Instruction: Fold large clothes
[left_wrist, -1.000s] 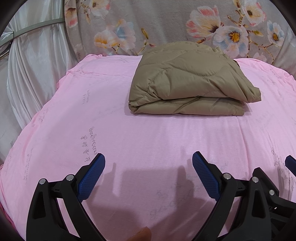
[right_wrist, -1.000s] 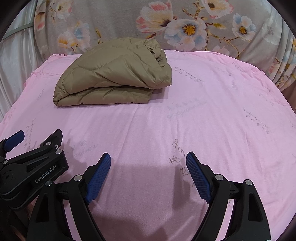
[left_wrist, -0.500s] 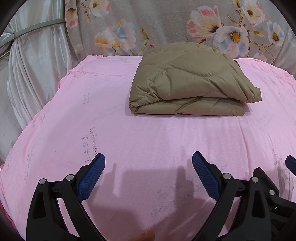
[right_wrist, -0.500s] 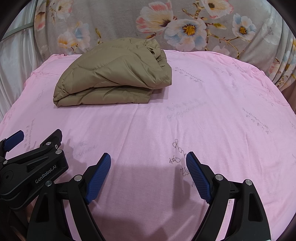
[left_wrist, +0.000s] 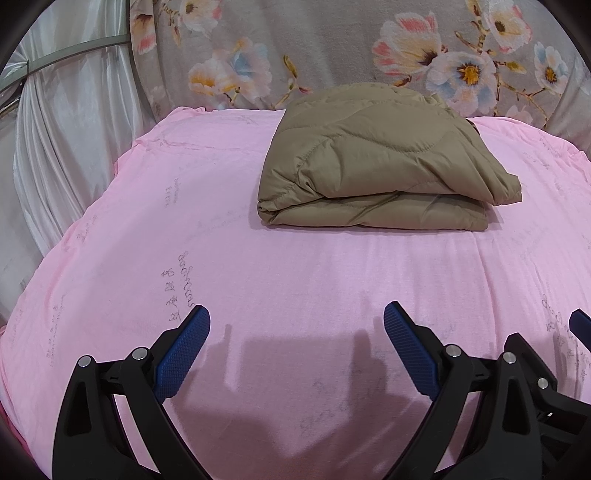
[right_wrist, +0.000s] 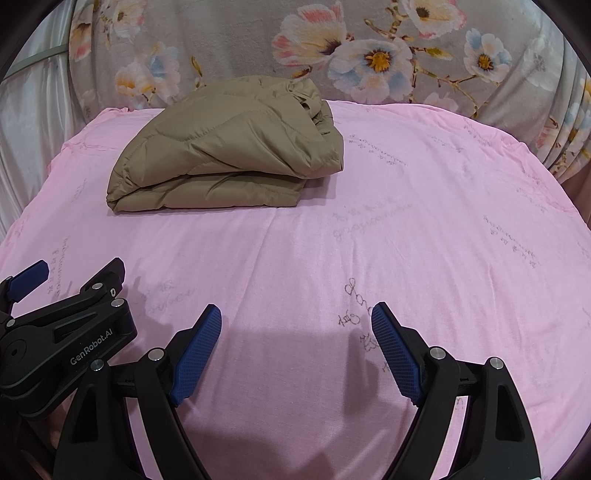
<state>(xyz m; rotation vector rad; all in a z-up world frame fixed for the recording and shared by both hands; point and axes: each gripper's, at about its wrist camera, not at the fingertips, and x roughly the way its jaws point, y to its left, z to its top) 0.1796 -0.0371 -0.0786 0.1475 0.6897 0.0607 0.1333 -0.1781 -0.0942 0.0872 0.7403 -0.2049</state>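
A: What are the two hands doing nearest the cameras?

B: The left gripper (left_wrist: 297, 345) is hanging over the near part of the pink sheet (left_wrist: 295, 266), angling downward, its blue pads (left_wrist: 181, 350) spreading wide with only sheet showing between them. The right gripper (right_wrist: 296, 347) is sitting just beside it, tilting down the same way, jaws released and grasping nothing. In the right wrist view the left gripper's black body is showing at the lower left edge.

A: Are they touching the garment?

B: No, both are hovering well apart from it. The folded tan quilted jacket (left_wrist: 373, 170) is lying further back on the bed, near the far edge, folded edges facing the grippers.

A: And behind that?

B: A floral fabric (right_wrist: 369, 48) is standing along the back, with a pale curtain (left_wrist: 70, 133) hanging at the left.
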